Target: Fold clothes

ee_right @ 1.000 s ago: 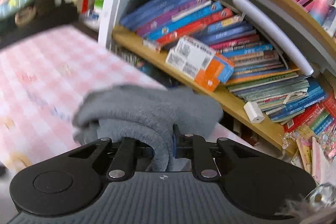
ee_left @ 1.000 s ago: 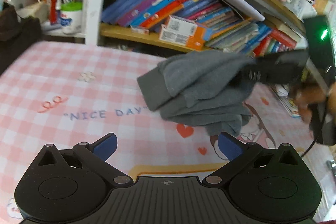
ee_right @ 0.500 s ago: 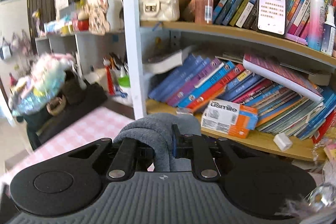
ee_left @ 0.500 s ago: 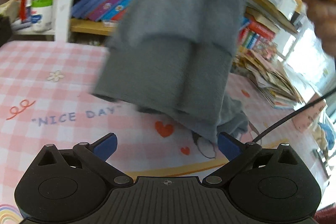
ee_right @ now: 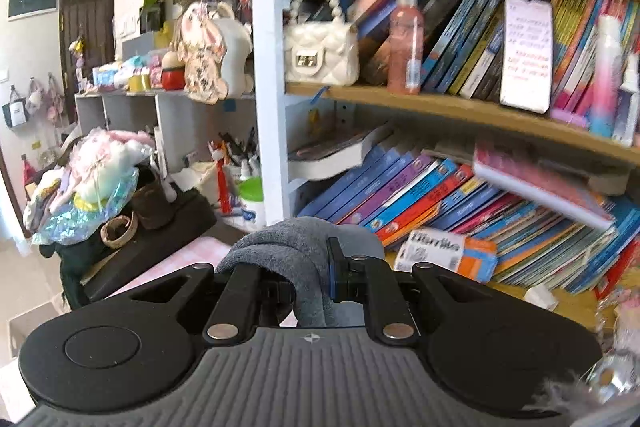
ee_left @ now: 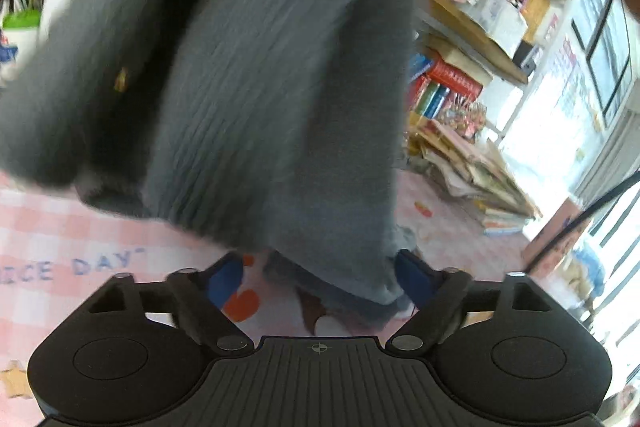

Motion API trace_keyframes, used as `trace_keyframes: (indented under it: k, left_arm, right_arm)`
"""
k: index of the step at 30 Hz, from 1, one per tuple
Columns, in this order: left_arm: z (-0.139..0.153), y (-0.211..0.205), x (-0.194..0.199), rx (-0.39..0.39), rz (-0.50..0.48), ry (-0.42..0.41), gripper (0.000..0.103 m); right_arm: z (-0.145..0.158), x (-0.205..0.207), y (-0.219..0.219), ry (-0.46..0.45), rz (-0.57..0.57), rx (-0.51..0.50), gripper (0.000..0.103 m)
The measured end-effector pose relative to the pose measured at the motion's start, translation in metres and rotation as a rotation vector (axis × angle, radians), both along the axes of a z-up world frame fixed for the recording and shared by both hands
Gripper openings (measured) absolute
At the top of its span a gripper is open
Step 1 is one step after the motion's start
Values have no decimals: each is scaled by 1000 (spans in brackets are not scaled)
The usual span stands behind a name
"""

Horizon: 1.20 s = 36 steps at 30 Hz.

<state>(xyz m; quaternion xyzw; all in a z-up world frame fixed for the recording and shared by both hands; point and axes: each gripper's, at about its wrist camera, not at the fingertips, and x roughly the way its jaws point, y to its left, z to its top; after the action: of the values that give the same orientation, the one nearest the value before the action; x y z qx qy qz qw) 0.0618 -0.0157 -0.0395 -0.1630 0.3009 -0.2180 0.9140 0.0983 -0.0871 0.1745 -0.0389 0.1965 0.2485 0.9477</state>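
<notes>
A grey knitted garment [ee_left: 248, 75] hangs in the air and fills most of the left wrist view, blurred. Its lower hem [ee_left: 360, 291] dangles between the blue fingertips [ee_left: 228, 277] of my left gripper [ee_left: 320, 279], which stands open just above the pink checked tablecloth [ee_left: 60, 227]. My right gripper [ee_right: 298, 279] is shut on a bunched fold of the same grey garment [ee_right: 292, 239] and holds it high, level with the bookshelf.
A bookshelf with leaning books [ee_right: 420, 195], a white handbag [ee_right: 320, 55] and a phone [ee_right: 526, 55] stands close ahead. A pen cup [ee_right: 252, 199] and soft toys [ee_right: 100, 171] stand to the left. Stacked papers [ee_left: 472, 167] lie at the table's right.
My right gripper has lifted the garment higher off the table. The hanging cloth has swung closer to my left gripper, and its hem now hangs between the open left fingers.
</notes>
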Motion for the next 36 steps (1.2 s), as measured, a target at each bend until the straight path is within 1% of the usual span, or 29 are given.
trace_keyframes:
  k: [1,2,3,4,8,10,11,12,14,15,17,18,19,20,22,23,24,25,26,27,28,29,31,32,33,35,36]
  left_arm:
    - [-2,2,3,-18,7,2,50]
    - [-4,4,5,-31,11,5,37]
    - [-4,7,8,-27,7,9,14]
    - [-2,14,8,-28,16,1,8]
    - [39,65,-5,-22,183,-136,7]
    - [59,90,-12,-20,266,-205,6]
    - [72,101,-17,-13,304,-251,6]
    - [92,105,-28,17,321,-339,6]
    - [124,101,-50,103,312,-490,6]
    - [137,98,-59,142,302,-553,7]
    - [141,88,-63,190,245,-582,7]
    - [141,83,-64,212,215,-585,9]
    - [131,79,-56,223,178,-531,13]
    - [114,78,-44,227,137,-435,15]
    - [74,82,-24,193,48,-198,22]
    - [55,84,-17,179,10,-97,25]
    - [41,87,-21,179,-9,-58,29]
    - [28,90,-26,186,-22,-27,32]
    - [23,92,-37,216,-16,-25,38]
    - [17,95,-48,247,-11,-24,58]
    - [12,98,-59,275,-5,-24,71]
    - [10,102,-69,290,1,-32,71]
    - [8,109,-82,287,21,-20,71]
    - [8,113,-84,275,39,-1,71]
    - [7,117,-87,259,59,17,71]
    - [5,128,-93,198,104,57,71]
    - [4,133,-94,156,122,75,70]
  right_arm:
    - [4,-1,-7,-6,-12,9,12]
    - [8,-3,-13,-12,-23,19,12]
    - [11,-4,-21,-14,-37,33,12]
    - [14,-5,-30,-10,-55,58,12]
    - [21,-17,-71,-21,-143,125,12]
    - [15,-29,-92,4,-183,188,12]
    - [11,-36,-101,24,-199,226,12]
    - [6,-43,-110,45,-215,264,12]
    - [-3,-56,-129,86,-247,340,12]
    - [-8,-63,-138,107,-263,378,12]
    - [-19,-76,-155,149,-298,444,12]
    - [-29,-82,-159,171,-325,439,12]
    - [-39,-85,-161,194,-354,411,12]
    - [-50,-88,-163,227,-385,389,12]
    - [-78,-88,-170,334,-458,364,12]
    - [-94,-89,-173,385,-496,340,12]
    - [-109,-90,-175,428,-529,310,12]
    - [-121,-92,-177,457,-554,288,12]
    - [-133,-95,-179,484,-578,266,12]
    - [-144,-99,-181,503,-598,239,12]
    - [-155,-103,-184,523,-617,216,12]
    - [-164,-107,-187,545,-631,200,12]
    - [-177,-113,-191,582,-653,169,14]
    - [-182,-115,-193,599,-664,150,22]
    - [-185,-115,-194,614,-668,127,34]
    - [-188,-115,-196,642,-658,76,44]
    - [-186,-116,-194,636,-638,51,47]
